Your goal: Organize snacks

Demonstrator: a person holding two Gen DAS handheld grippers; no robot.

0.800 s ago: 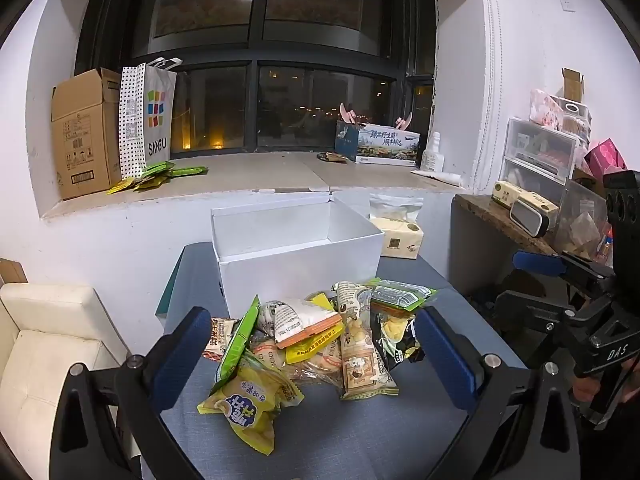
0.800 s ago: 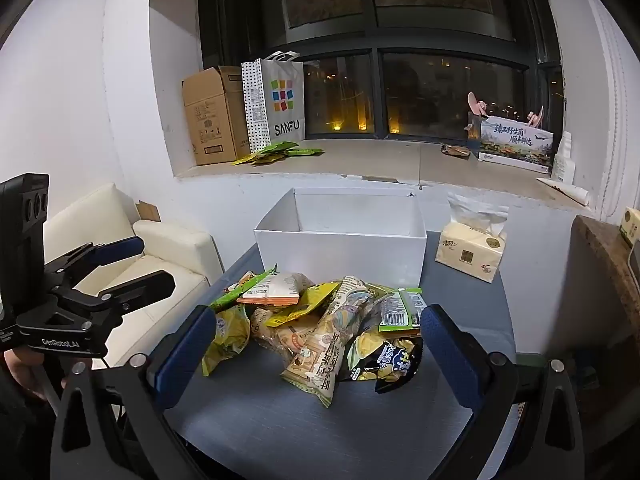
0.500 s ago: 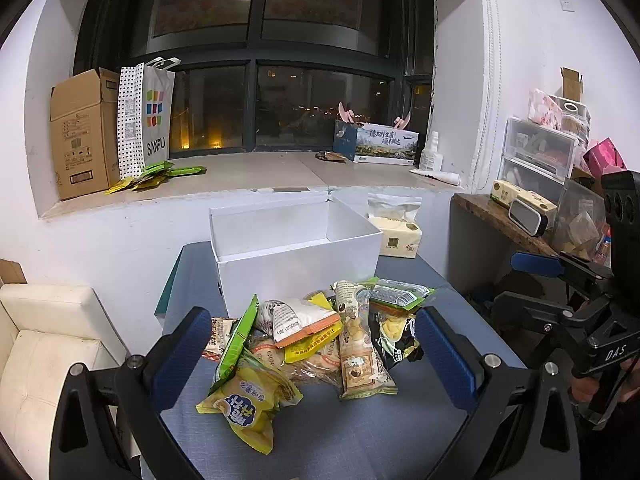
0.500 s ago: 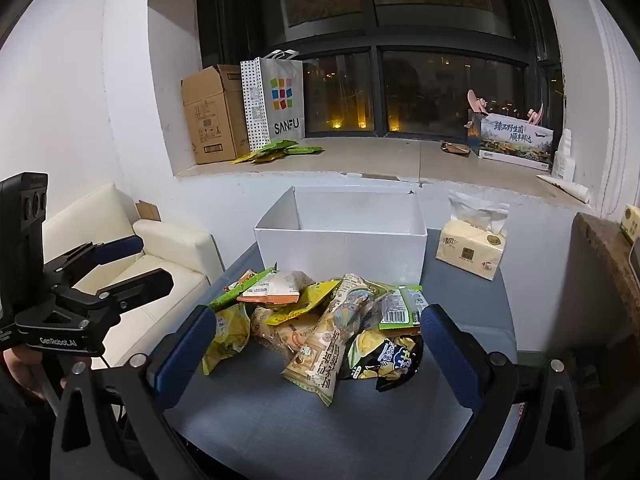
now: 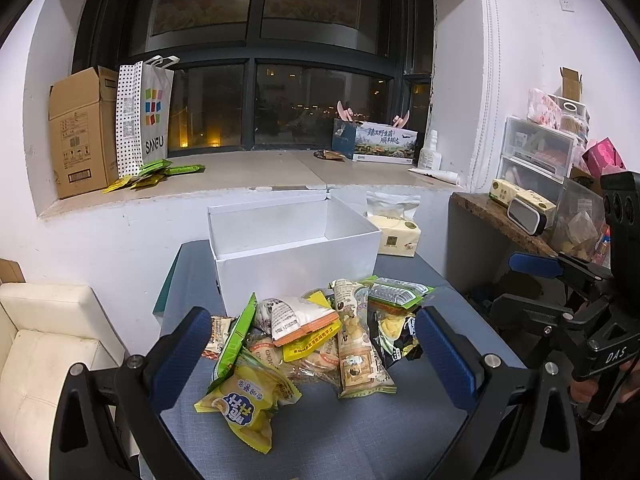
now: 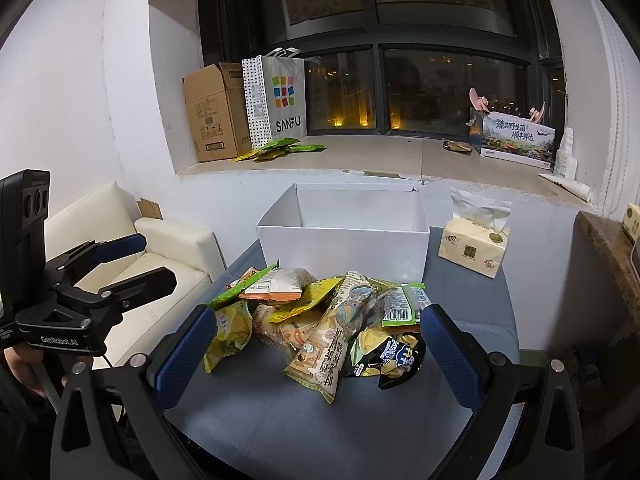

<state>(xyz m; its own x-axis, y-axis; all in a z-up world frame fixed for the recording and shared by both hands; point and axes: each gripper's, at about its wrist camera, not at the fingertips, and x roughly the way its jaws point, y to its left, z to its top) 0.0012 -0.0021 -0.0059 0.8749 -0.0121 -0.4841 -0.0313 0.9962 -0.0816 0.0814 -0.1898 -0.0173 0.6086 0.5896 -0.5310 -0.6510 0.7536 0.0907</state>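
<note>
Here, snack packets (image 5: 312, 336) lie heaped, crinkled, overlapping on table (image 5: 360, 432); white box (image 5: 294, 248) holds nothing; left claw (image 5: 312, 352) and right claw (image 6: 316, 344) both spread apart.

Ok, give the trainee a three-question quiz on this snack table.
1. True or false: the white box already holds snacks.
2. Which lies nearest the left gripper: A) yellow packet B) tissue pack C) cardboard box?
3. State of the right gripper?

Key: 1. False; what shows of its inside is bare. 2. A. 3. Open, holding nothing.
</note>
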